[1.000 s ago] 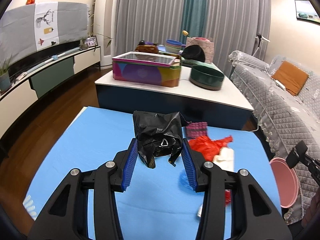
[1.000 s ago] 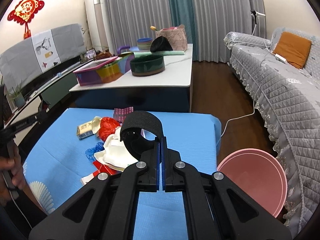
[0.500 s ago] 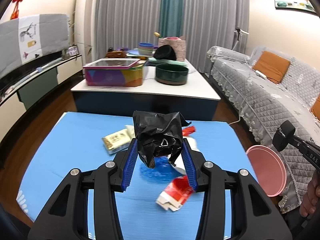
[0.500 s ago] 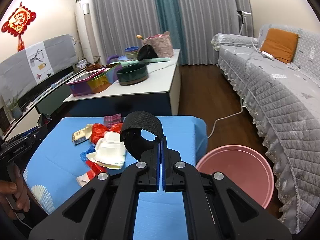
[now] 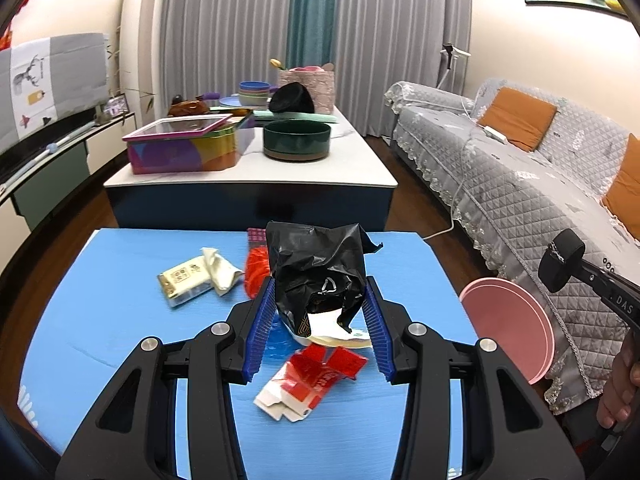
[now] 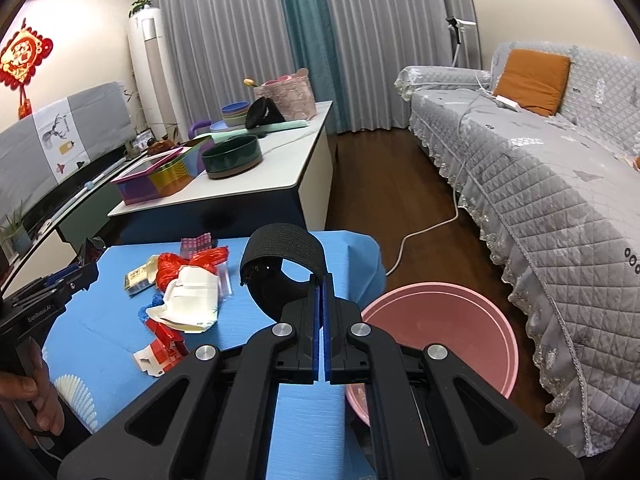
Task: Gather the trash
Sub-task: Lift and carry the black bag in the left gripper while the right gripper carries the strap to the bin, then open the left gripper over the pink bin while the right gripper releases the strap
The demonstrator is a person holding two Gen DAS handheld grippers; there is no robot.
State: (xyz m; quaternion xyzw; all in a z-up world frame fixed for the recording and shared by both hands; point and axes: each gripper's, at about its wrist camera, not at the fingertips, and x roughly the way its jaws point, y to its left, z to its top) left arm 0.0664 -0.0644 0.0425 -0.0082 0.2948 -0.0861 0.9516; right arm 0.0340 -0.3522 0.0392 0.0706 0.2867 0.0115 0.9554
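Loose wrappers [image 5: 310,378] on blue table [image 5: 100,320], pink basin [image 6: 440,332] beside.

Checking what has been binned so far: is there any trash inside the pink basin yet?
No. In the right wrist view the pink basin shows only its bare inner surface, with no wrappers in the visible part.

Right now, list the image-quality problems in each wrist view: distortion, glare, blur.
Left wrist view: strong fisheye bending with dark corners; the black bag in the left gripper is sharp but glossy with small highlights; the red wrapper behind it looks slightly smeared. Right wrist view: the same curved edges, bowing the sofa; the black strap in the right gripper is crisp; no strong glare.
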